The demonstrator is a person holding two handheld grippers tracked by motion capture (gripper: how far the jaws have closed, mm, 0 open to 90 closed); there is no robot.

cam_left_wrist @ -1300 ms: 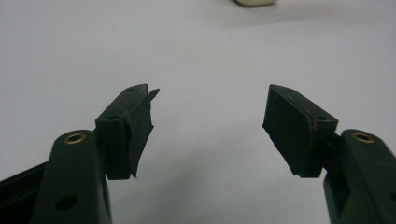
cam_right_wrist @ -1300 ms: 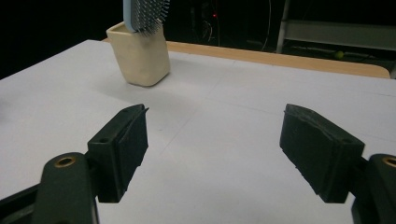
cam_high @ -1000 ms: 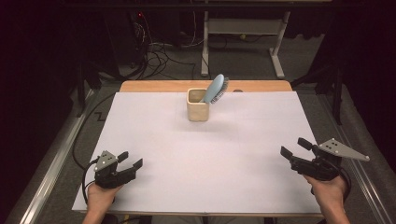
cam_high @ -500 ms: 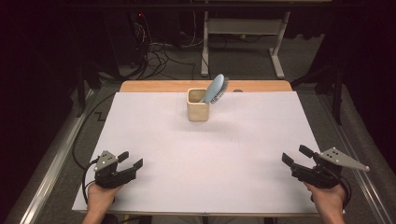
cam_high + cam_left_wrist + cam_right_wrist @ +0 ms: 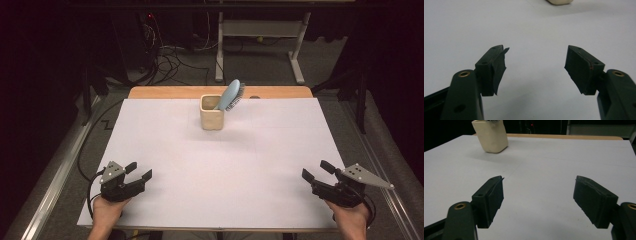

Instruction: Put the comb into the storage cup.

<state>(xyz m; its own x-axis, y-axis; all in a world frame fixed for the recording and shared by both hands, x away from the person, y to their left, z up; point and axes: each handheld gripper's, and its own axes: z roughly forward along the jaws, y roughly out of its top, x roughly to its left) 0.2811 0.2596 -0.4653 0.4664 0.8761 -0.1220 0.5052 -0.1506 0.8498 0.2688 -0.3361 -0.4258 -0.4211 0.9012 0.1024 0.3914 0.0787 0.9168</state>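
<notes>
Nearest to me, at the lower left of the high view, my left gripper point(image 5: 138, 171) sits low over the white table cover point(image 5: 240, 170), held by my left hand point(image 5: 107, 210) at the bottom edge. Its jaws are spread, with nothing but bare white surface between them; the left gripper view shows the two black pads point(image 5: 499, 67) well apart.

At the lower right of the high view, my right gripper point(image 5: 318, 171) rests at about the same depth, with my right hand point(image 5: 350, 220) behind it and its grey three-cornered plate point(image 5: 364, 175) pointing toward the right edge. Its jaws are spread too. In the right gripper view I see the pads point(image 5: 495, 197) wide apart over empty cover, pinching nothing.

Farther off, at the upper middle of the high view, stands a cream square cup point(image 5: 211, 112), upright and well apart from both grippers. A light blue hairbrush point(image 5: 229, 95) stands in it, head up, leaning toward the upper right, bristles facing right. In the right gripper view the cup point(image 5: 491, 136) shows at the upper left.

Behind the cup, a strip of bare wooden tabletop point(image 5: 165, 92) runs along the far edge of the cover.
</notes>
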